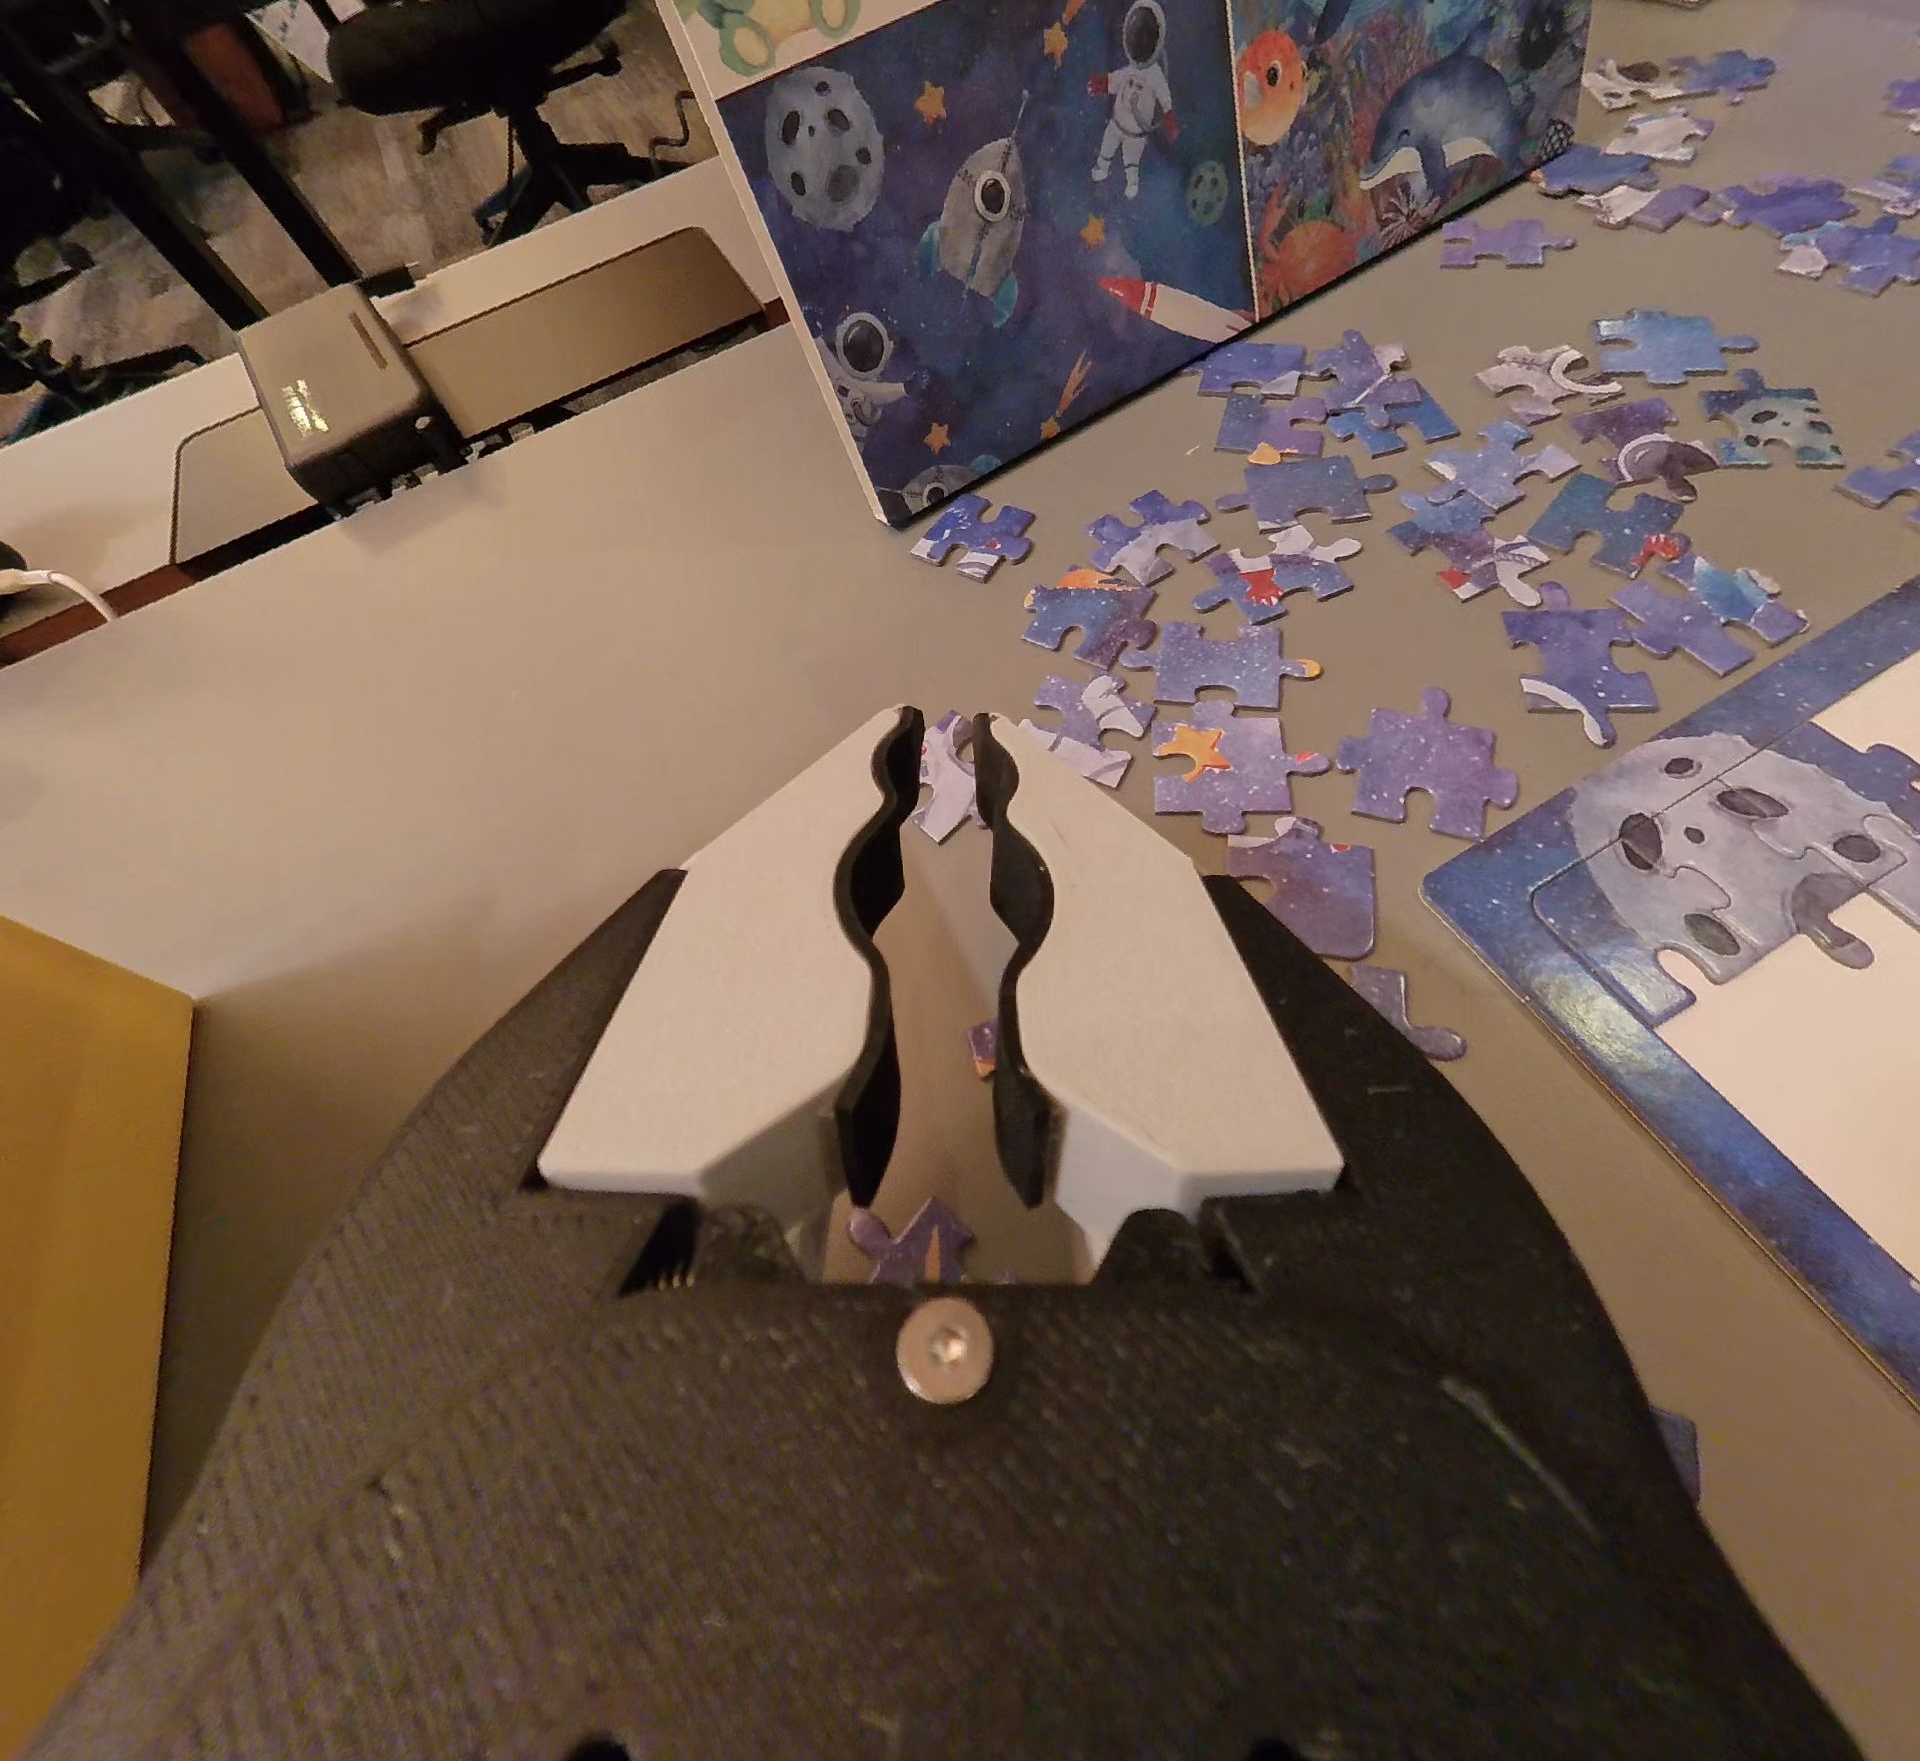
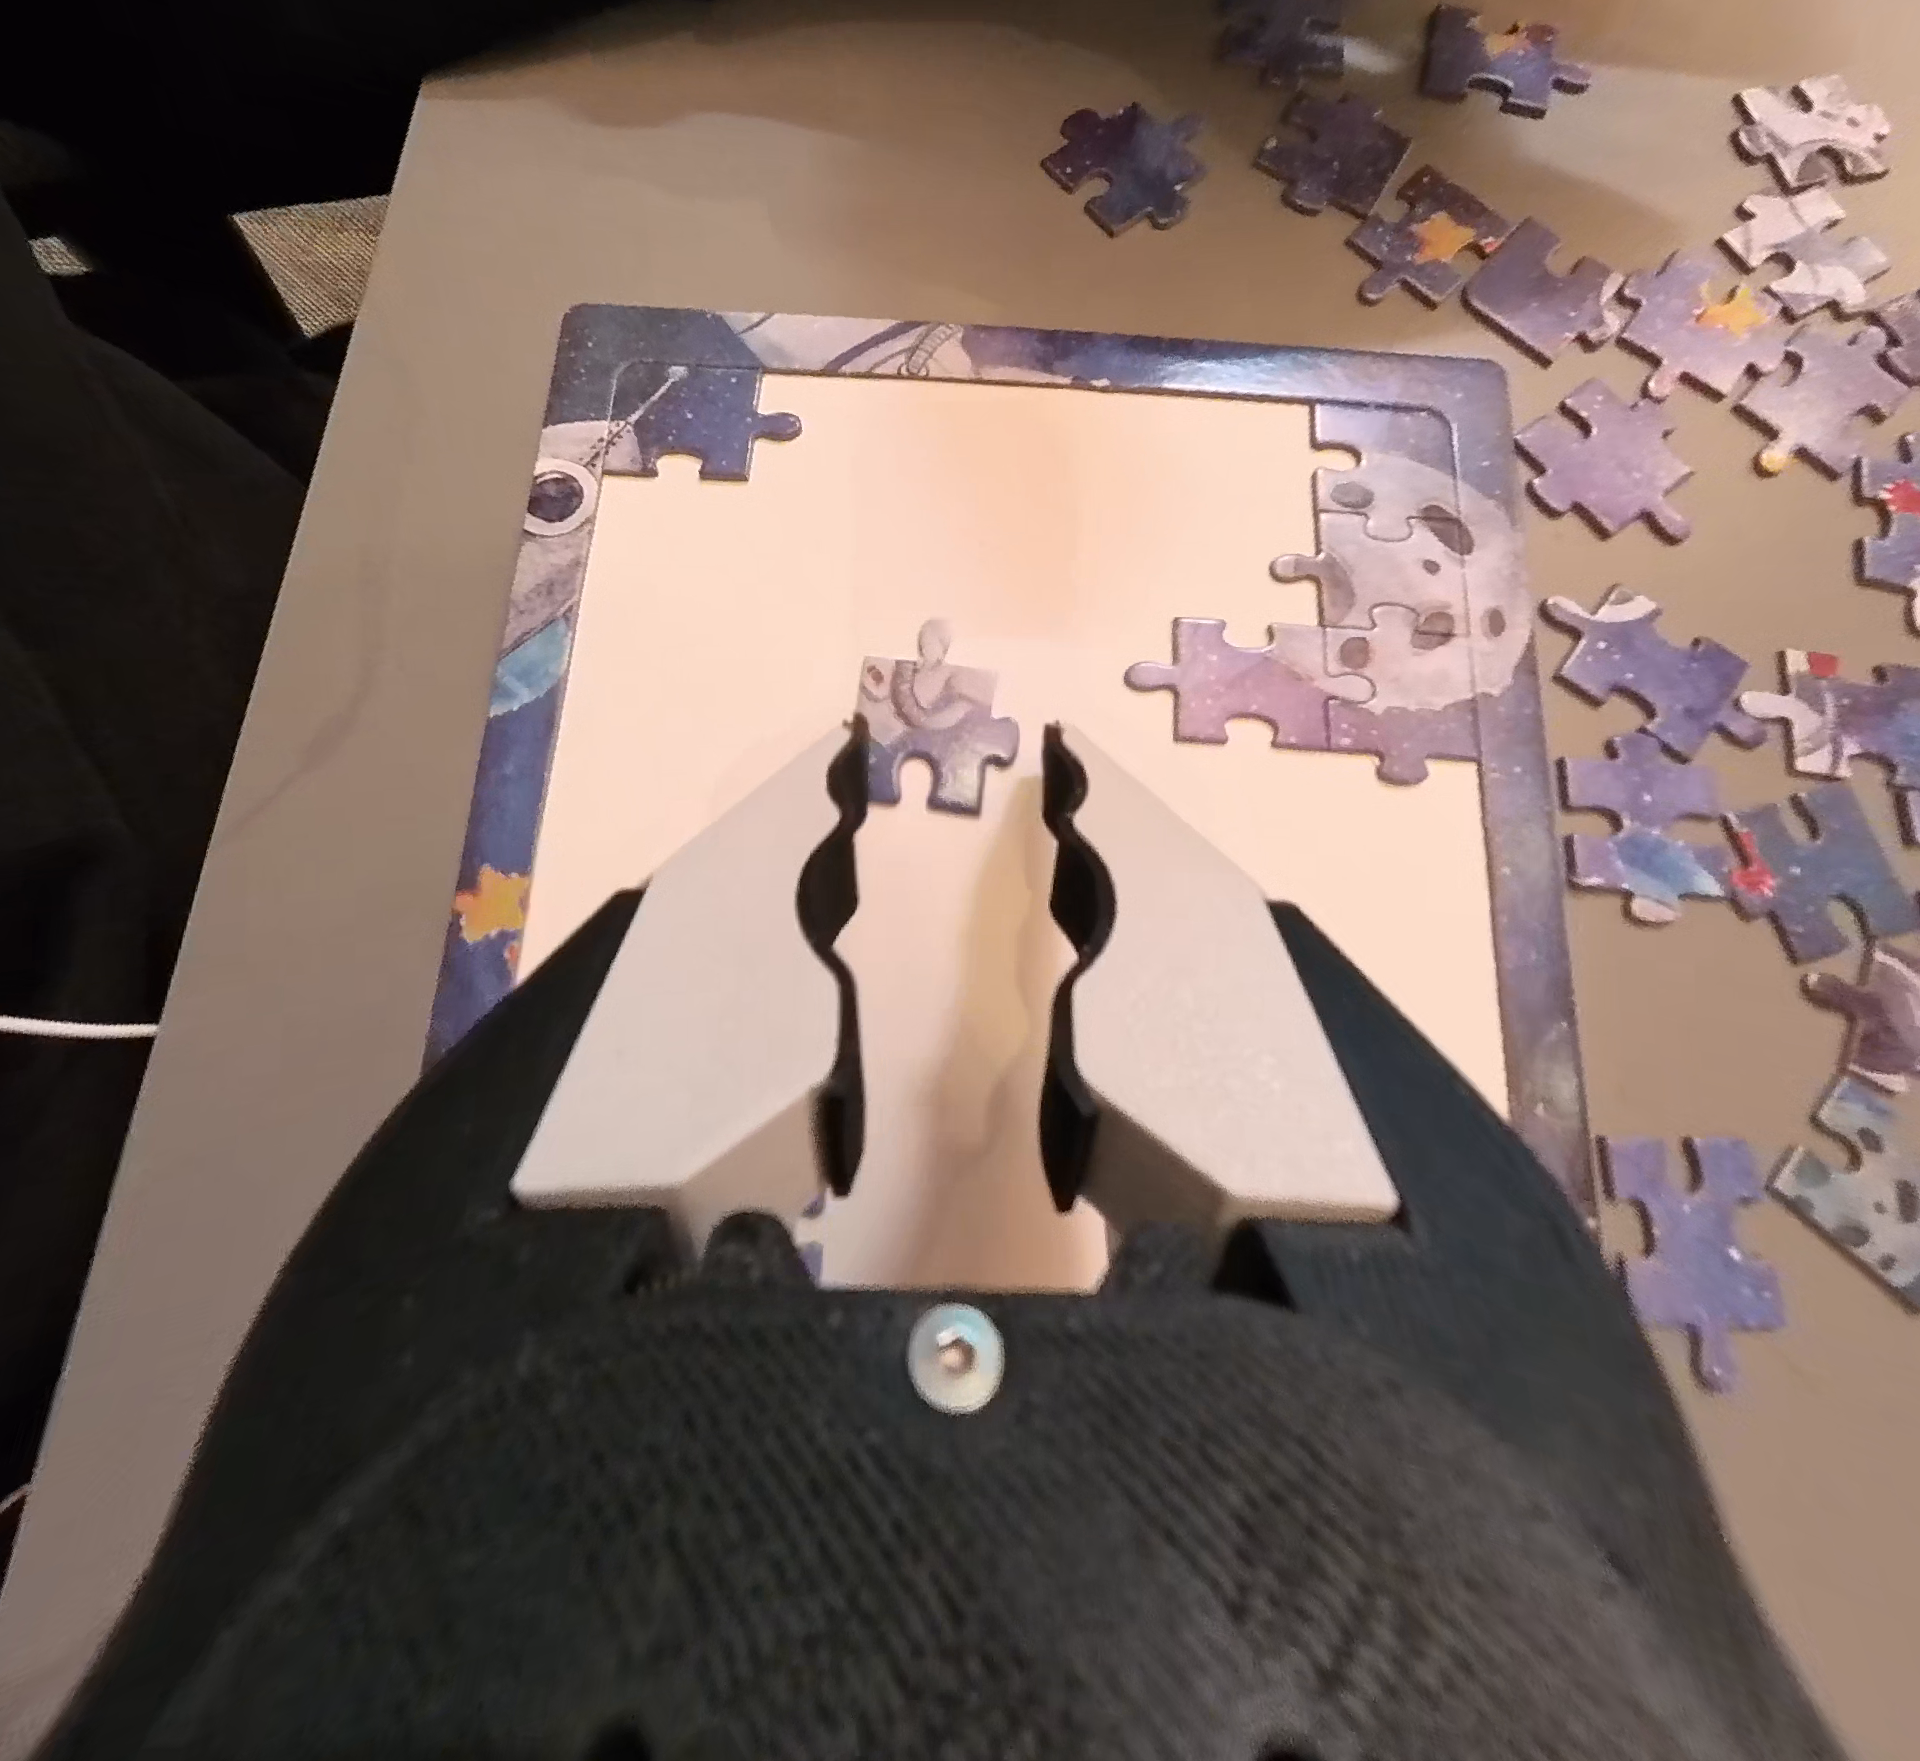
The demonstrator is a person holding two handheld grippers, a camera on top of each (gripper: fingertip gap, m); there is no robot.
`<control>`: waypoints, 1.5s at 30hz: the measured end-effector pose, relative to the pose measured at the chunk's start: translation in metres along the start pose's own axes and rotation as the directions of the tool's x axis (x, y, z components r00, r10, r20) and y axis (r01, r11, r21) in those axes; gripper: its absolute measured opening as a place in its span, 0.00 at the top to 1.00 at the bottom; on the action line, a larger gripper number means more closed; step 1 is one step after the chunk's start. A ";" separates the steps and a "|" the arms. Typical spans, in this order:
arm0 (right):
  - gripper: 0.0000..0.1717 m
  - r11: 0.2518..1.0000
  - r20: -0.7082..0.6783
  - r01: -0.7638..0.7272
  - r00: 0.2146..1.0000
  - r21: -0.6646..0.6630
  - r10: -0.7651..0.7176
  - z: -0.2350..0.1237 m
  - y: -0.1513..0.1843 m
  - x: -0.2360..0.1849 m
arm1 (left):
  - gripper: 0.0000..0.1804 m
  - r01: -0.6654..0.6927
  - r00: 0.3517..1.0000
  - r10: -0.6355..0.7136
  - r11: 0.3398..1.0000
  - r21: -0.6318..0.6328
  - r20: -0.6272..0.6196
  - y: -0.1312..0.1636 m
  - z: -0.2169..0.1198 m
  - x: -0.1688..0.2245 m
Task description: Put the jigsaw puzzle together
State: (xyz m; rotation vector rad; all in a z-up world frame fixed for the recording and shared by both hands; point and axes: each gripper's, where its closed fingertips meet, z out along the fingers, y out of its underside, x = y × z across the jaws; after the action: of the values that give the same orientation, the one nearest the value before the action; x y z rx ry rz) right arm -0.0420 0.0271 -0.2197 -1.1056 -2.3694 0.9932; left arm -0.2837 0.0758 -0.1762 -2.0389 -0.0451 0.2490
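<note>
Cardboard puzzle piece [image 1: 943, 781] pinched in the left gripper [image 1: 948, 724]; right gripper [image 2: 954, 726] jaws gape over a knobbed piece [image 2: 935, 724].

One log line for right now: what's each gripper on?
left gripper: narrow gap over a pale puzzle piece, grasp unclear | right gripper: open, by lone piece on puzzle tray
</note>
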 end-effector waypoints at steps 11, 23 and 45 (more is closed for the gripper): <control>0.82 0.999 0.043 -0.038 0.998 -0.033 0.040 -0.001 0.009 -0.004 | 0.96 0.000 1.000 0.000 1.000 0.001 0.001 0.000 0.000 0.000; 0.88 0.997 0.164 -0.066 0.984 -0.040 0.072 -0.003 0.010 -0.023 | 0.96 -0.002 1.000 0.002 1.000 -0.001 0.001 0.000 0.000 0.000; 0.76 1.000 0.124 0.006 0.992 -0.003 -0.006 0.005 0.002 -0.022 | 0.96 -0.001 1.000 0.001 1.000 0.001 0.001 0.000 0.000 0.000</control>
State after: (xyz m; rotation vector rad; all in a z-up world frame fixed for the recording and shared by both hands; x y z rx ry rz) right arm -0.0298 0.0090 -0.2251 -1.0663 -2.4706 1.0850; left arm -0.2835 0.0760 -0.1757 -2.0377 -0.0447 0.2505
